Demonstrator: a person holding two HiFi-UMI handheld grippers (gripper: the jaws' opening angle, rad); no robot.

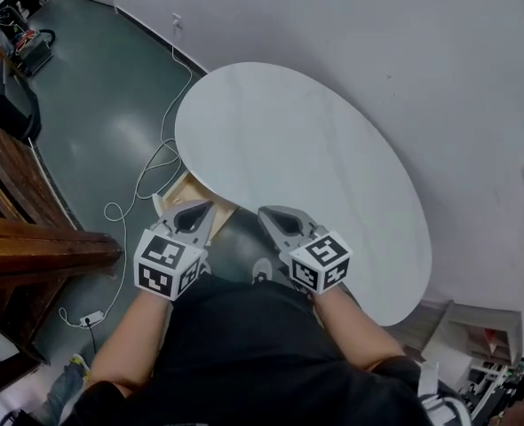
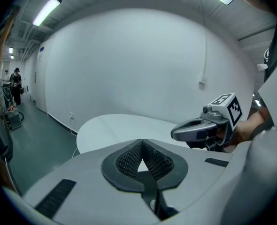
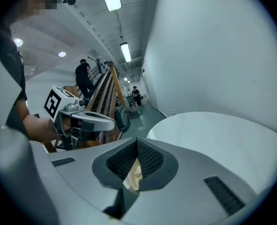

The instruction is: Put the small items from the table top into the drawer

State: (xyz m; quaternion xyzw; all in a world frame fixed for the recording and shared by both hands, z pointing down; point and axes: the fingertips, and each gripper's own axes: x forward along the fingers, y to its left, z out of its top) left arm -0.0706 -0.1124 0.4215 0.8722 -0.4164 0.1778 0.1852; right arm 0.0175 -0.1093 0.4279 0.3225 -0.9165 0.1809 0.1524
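Head view: a smooth white oval surface [image 1: 315, 149] has a pale wooden drawer [image 1: 185, 192] jutting from under its near edge beside the left tool [image 1: 210, 206], whose ribbed dark pads [image 2: 126, 159], like the right tool's [image 1: 264, 211], meet on nothing.

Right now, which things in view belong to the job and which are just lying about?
Job: white table, no small items showing on it; wooden drawer under its near edge; left tool and right tool, both shut.
Lying about: white cable; wooden beams.
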